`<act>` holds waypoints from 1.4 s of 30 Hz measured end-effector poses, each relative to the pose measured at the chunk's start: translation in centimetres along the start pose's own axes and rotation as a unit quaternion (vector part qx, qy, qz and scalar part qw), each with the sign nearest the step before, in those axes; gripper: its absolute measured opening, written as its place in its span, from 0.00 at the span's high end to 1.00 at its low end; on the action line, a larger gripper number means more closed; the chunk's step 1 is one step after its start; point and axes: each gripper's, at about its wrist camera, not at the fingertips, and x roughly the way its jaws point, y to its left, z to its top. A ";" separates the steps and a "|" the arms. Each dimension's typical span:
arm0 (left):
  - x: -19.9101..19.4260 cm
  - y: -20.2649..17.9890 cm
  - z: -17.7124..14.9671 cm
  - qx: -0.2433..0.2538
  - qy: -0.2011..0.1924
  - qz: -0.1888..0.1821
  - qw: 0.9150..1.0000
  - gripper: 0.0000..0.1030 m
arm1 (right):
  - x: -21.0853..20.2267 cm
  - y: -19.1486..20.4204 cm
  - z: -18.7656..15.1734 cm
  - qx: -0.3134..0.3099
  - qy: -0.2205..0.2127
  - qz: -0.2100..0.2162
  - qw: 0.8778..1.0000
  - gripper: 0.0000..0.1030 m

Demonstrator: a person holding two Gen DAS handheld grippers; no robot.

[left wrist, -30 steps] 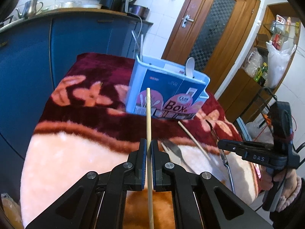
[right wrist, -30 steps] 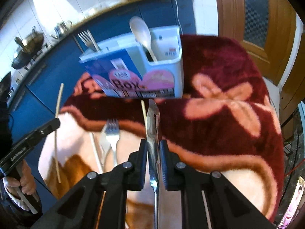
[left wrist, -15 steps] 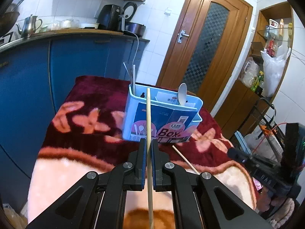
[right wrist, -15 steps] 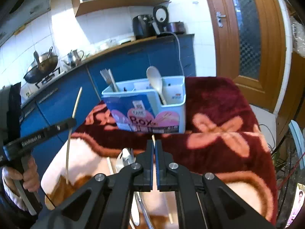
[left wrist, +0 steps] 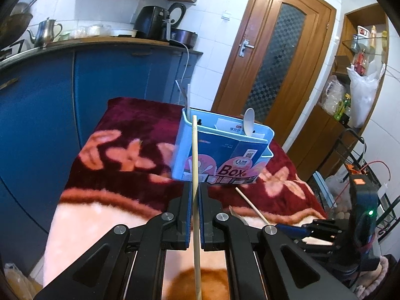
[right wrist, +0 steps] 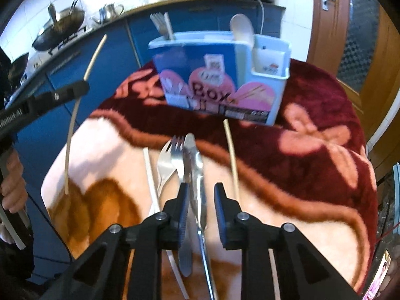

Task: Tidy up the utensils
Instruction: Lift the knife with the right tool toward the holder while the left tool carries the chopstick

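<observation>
Two pale wooden chopsticks showed: one (left wrist: 195, 175) stood upright, pinched in the left tongs (left wrist: 195, 200), whose blue pads were drawn narrow around it; the other (right wrist: 231, 157) lay on the blanket (right wrist: 312, 150) in front of the light-blue utensil box (right wrist: 220, 75). The right tongs (right wrist: 198, 200) stood partly apart over the blanket, a steel knife (right wrist: 193, 165) between the pads, touching neither that I could tell. Beside the knife lay two forks (right wrist: 167, 162) and a white stick (right wrist: 150, 175). A white spoon (right wrist: 241, 28) and more forks (right wrist: 158, 23) stood in the box's compartments. Blue cabinets (left wrist: 45, 95) rose behind.
</observation>
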 end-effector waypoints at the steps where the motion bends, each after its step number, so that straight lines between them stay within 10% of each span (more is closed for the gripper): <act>1: -0.1 0.1 0.0 -0.002 0.000 0.000 1.000 0.96 | 0.2 0.3 -0.1 -0.005 0.004 0.001 1.000 0.72; 14: -0.1 0.9 -0.4 -0.010 0.003 -0.005 1.000 0.96 | 3.9 0.7 1.5 -0.023 0.067 -0.050 0.996 0.69; 22: 0.3 0.8 -0.6 -0.009 0.008 -0.010 1.000 0.96 | 4.7 -1.1 2.9 0.021 0.083 -0.005 0.996 0.78; 42: 1.0 -0.9 2.6 -0.002 -0.039 -0.009 0.999 0.96 | -6.7 -3.3 2.4 0.079 -0.199 0.015 0.977 0.79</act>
